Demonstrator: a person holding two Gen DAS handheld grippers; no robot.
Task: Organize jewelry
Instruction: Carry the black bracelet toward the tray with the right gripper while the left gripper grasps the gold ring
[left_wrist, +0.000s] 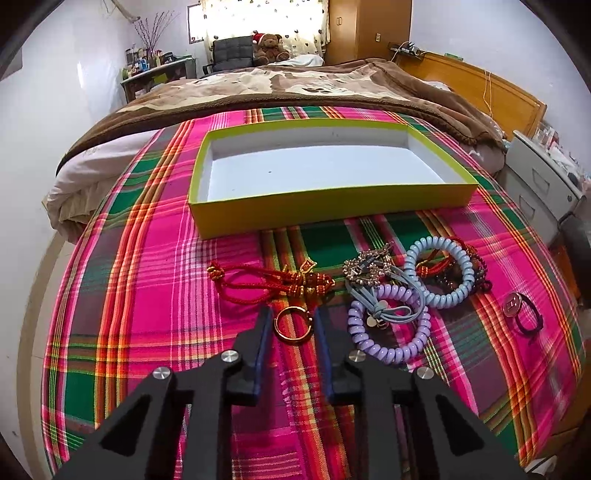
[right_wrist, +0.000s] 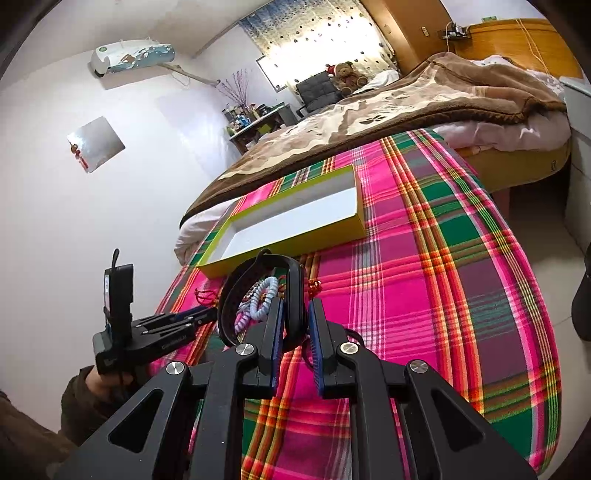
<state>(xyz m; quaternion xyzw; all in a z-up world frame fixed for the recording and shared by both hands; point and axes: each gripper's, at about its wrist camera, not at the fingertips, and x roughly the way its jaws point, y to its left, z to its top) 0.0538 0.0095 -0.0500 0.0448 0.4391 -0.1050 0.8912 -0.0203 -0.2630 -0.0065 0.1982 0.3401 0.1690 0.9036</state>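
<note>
Jewelry (left_wrist: 406, 291) on plaid cloth (left_wrist: 147, 295) (bedroom) | left hand-held gripper (left_wrist: 293, 323) pinching gold ring (left_wrist: 293, 325) | right hand-held gripper (right_wrist: 295, 314) clamping black band (right_wrist: 295, 295)

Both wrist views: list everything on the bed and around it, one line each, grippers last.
box: one, yellow-green outside, white inside, on the plaid cloth, nothing in it.
gold ring: one, on cloth between the left gripper's fingers.
red cord: one, gold charms, near box.
coil ties: two, blue and purple, overlapping.
metal chain: one, beside blue tie.
dark band: one, round charm, far right.
headband: one, black, in right gripper.
blanket: one, brown, behind box.
teddy bear: one, brown, far end.
left gripper: around ring.
right gripper: clamped on headband.
</note>
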